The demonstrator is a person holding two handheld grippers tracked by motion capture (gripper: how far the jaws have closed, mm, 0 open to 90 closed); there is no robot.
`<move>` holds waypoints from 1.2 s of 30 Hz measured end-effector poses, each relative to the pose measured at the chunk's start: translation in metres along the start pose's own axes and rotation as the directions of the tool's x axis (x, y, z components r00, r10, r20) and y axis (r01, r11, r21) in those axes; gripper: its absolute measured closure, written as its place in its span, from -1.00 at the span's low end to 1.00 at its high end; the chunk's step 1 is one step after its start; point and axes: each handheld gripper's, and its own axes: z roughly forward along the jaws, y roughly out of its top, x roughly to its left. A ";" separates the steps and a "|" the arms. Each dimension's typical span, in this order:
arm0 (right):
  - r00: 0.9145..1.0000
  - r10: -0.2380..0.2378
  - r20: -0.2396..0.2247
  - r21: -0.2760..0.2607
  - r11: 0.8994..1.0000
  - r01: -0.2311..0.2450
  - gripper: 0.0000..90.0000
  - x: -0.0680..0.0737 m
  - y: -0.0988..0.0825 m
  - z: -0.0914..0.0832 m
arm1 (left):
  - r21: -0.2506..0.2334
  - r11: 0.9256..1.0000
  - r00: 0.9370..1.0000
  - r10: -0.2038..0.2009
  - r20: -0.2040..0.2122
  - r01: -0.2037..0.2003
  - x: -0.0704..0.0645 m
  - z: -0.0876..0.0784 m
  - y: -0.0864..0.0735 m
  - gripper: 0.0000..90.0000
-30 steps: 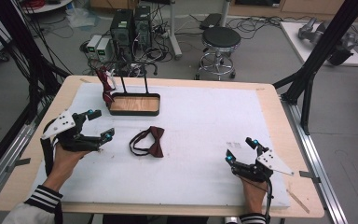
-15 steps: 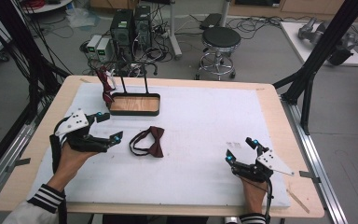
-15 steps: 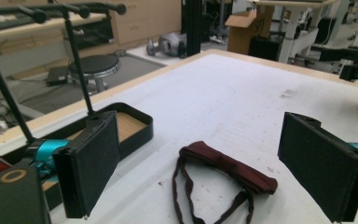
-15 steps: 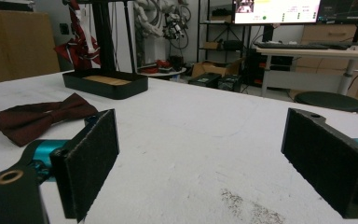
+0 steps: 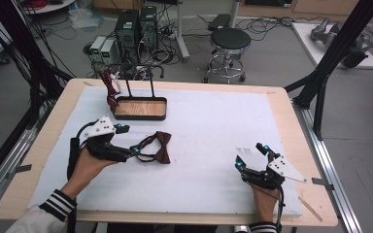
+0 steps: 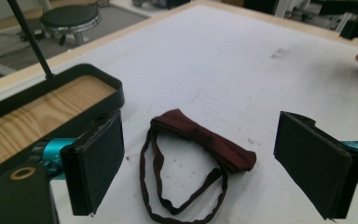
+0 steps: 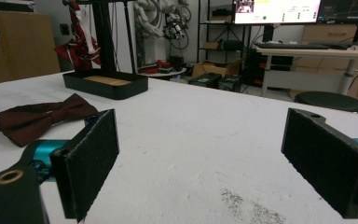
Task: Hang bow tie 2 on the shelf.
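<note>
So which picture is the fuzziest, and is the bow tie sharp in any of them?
The high view is soft all over, so the bow tie looks smudgy. The left gripper view shows it sharpest, with the band's loop clear. In the right gripper view the near jaws are slightly blurred, and the monitor glares white.

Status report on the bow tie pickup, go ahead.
Left tool open, jaws either side of bow tie, not touching. Right tool open, idle on the white mat. Black tray close behind the tie.
</note>
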 end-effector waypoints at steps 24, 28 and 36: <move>1.000 0.006 -0.003 -0.010 1.000 -0.006 -0.77 -0.001 0.000 -0.001 | 0.392 0.918 0.993 -0.099 0.062 0.068 -0.022 0.068 0.004 -0.60; 1.000 0.008 -0.004 -0.012 1.000 -0.008 -0.77 -0.001 0.000 -0.001 | 0.433 0.898 0.992 -0.111 0.057 0.076 -0.025 0.077 0.005 -0.60; 1.000 0.021 -0.008 -0.019 1.000 -0.021 -0.77 -0.003 0.000 -0.001 | 0.510 0.852 0.986 -0.163 0.041 0.120 -0.026 0.093 0.005 -0.46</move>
